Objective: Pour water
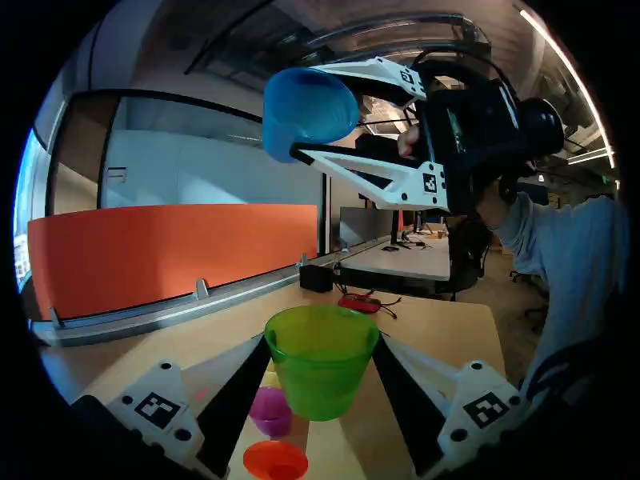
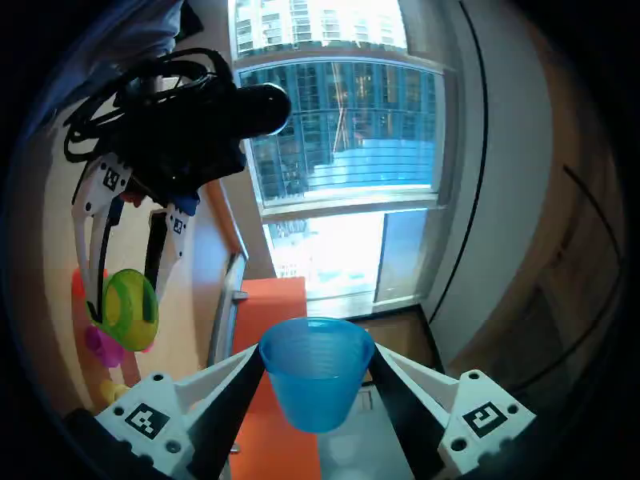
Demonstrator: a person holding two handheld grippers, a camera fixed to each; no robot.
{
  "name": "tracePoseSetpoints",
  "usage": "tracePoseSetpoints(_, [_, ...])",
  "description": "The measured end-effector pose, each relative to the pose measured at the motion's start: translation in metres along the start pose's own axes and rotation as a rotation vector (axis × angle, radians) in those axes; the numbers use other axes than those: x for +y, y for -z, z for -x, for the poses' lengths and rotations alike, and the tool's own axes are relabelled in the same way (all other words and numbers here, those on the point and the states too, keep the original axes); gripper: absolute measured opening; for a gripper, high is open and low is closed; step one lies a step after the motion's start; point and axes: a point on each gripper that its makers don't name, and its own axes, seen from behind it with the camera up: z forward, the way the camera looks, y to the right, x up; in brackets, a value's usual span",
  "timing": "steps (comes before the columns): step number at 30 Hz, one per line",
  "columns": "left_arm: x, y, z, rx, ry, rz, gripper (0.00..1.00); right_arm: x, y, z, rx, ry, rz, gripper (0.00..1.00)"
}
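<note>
Right, I judge this as the pouring step itself. My left gripper (image 1: 320,356) is clamped on a translucent green plastic cup (image 1: 322,372), both fingers pressing its sides. It holds the cup upright over the light wooden table (image 1: 436,320), above a small purple cup (image 1: 270,410) and a small orange cup (image 1: 275,460).

High above it in the left gripper view, my right gripper (image 1: 302,112) is closed on a blue plastic cup (image 1: 308,108), and that cup lies tipped on its side. The right gripper view shows the blue cup pinched between both fingers, with the room rolled sideways around it.

I see no stream, and I cannot tell whether any water is inside either cup.

The blue cup hangs well above the green one. My next move calls for lowering its lip near the green rim, centring it there, then tilting gently while the left hand holds steady.
</note>
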Motion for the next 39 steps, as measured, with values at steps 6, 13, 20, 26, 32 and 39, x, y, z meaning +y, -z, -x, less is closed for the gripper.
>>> tracePoseSetpoints(6, [-0.001,0.001,-0.002,0.002,-0.003,-0.003,0.87,-0.006,0.008,-0.002,0.017,-0.232,-0.027,0.92])
tracePoseSetpoints(13, [-0.001,0.0,-0.004,0.002,-0.01,-0.007,0.87,-0.017,0.016,-0.006,0.038,-0.463,-0.047,0.92])
tracePoseSetpoints(20, [-0.002,0.001,-0.007,0.006,-0.017,-0.01,0.87,-0.029,0.02,-0.011,0.047,-0.686,-0.077,0.92])
tracePoseSetpoints(26, [-0.002,0.001,-0.01,0.007,-0.029,-0.011,0.87,-0.044,0.023,-0.015,0.054,-0.881,-0.11,0.92])
tracePoseSetpoints(32, [0.0,0.002,-0.012,0.008,-0.037,-0.012,0.87,-0.049,0.025,-0.02,0.068,-1.063,-0.126,0.92])
tracePoseSetpoints(39, [-0.002,0.003,-0.016,0.01,-0.047,-0.019,0.87,-0.043,0.03,-0.022,0.094,-1.252,-0.131,0.92])
